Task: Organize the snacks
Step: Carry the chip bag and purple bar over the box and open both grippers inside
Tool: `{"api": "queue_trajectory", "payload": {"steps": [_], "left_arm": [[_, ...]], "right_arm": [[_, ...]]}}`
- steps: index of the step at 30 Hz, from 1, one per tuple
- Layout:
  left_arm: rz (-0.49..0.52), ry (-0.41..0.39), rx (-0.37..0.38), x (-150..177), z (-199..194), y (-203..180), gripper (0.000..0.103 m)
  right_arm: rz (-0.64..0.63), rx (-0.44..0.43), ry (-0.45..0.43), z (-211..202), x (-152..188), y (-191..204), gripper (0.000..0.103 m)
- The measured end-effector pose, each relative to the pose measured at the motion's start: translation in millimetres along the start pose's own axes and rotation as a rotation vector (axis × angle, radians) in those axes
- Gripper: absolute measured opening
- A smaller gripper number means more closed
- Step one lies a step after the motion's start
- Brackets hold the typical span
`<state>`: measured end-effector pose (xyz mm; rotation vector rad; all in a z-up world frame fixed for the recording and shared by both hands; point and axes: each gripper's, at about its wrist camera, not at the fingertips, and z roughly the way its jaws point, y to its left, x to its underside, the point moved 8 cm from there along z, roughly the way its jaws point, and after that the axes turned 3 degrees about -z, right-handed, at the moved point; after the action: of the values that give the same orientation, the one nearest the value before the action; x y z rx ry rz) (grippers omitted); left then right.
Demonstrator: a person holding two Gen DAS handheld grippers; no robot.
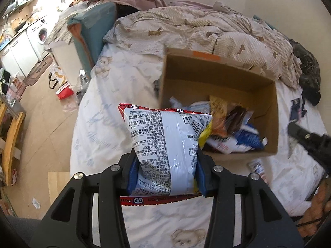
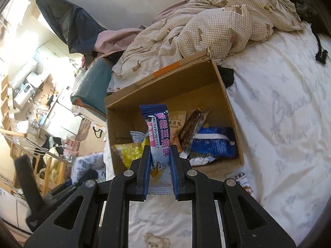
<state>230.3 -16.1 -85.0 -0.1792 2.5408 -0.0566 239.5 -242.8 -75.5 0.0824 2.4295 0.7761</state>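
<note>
My left gripper [image 1: 165,171] is shut on a white snack bag with red edges [image 1: 165,144], held above the bed just in front of the open cardboard box [image 1: 271,111]. My right gripper [image 2: 160,165] is shut on a slim blue and white snack packet [image 2: 158,132], held upright at the near wall of the same box [image 2: 225,97]. The box holds several snack packets, among them a blue bag [image 2: 215,142] and a yellow bag [image 2: 129,153]. The right gripper's black body shows at the right edge of the left wrist view [image 1: 310,140].
The box stands on a white bed sheet [image 2: 279,124]. A crumpled beige checked duvet [image 2: 206,26] lies behind it. One loose packet lies on the sheet by the box [image 1: 258,168]. Left of the bed is a cluttered floor [image 1: 41,111] with a wooden rack.
</note>
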Motion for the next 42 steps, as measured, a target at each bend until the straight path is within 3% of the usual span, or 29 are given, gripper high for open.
{"api": "queue_trajectory", "payload": {"steps": [5,15,30,42], "left_arm": [[0.059,-0.033,0.012,-23.0,8.3,-36.0,0.041],[0.096,-0.014,0.067,-42.4,41.1,-83.9,0.041],[0.131,0.022,0.037,-40.3,79.1,-93.4,0.042],[0.079,0.074,0.021,-36.0,86.9,-84.1,0.043]], "right_arm": [[-0.012,0.033,0.009,13.5,-13.8,-12.2,0.018],[0.061,0.057,0.067,40.3,-21.3,-38.3,0.018],[0.18,0.074,0.121,61.1,-16.6,-50.1,0.019],[0.228,0.063,0.164,68.6,-12.0,-55.0,0.022]]}}
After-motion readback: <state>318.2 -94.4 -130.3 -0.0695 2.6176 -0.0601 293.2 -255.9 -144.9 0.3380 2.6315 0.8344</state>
